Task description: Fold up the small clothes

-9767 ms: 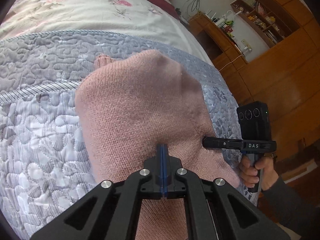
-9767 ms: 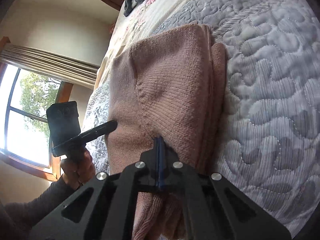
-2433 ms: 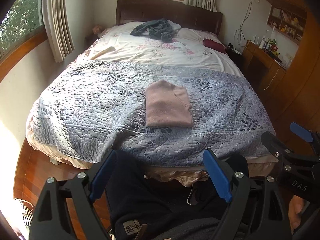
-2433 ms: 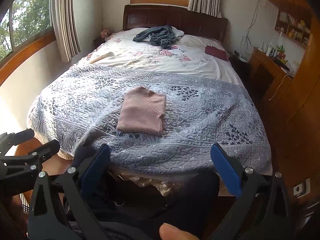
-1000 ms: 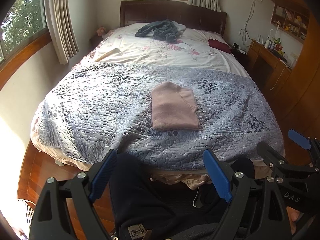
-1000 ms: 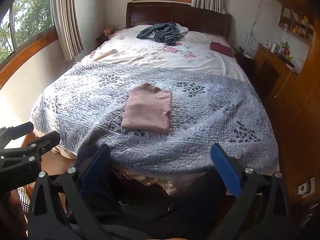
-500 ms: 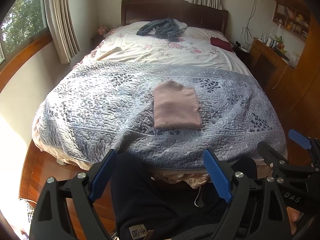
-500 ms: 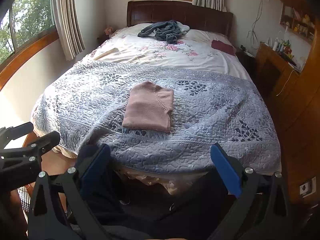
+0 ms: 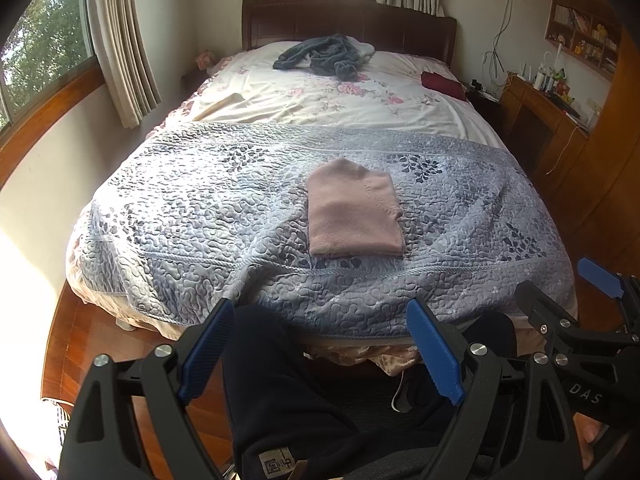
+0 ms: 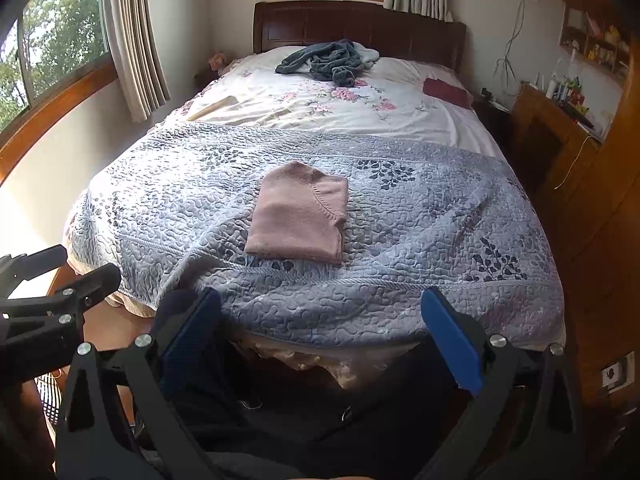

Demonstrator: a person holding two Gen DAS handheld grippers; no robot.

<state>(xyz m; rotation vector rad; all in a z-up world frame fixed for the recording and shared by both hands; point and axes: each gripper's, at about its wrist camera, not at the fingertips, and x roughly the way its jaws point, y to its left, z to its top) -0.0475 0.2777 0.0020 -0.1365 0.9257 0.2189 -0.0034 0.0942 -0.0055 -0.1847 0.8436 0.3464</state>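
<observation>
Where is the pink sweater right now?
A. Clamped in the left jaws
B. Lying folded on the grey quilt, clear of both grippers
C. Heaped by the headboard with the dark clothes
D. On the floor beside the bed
B. The sweater lies as a flat folded rectangle on the quilt, while the left gripper and right gripper are both open, back at the foot of the bed, holding nothing.

Wide bare grey quilt (image 9: pixel 208 216) lies open on both sides of the folded pink sweater (image 9: pixel 354 212), the only thing on it. Beyond, on the floral sheet (image 9: pixel 320 100), sit a heap of dark clothes (image 9: pixel 320 56) and a maroon cloth (image 9: pixel 443 85). Person's dark-trousered legs (image 9: pixel 288 392) fill the near foreground.
</observation>
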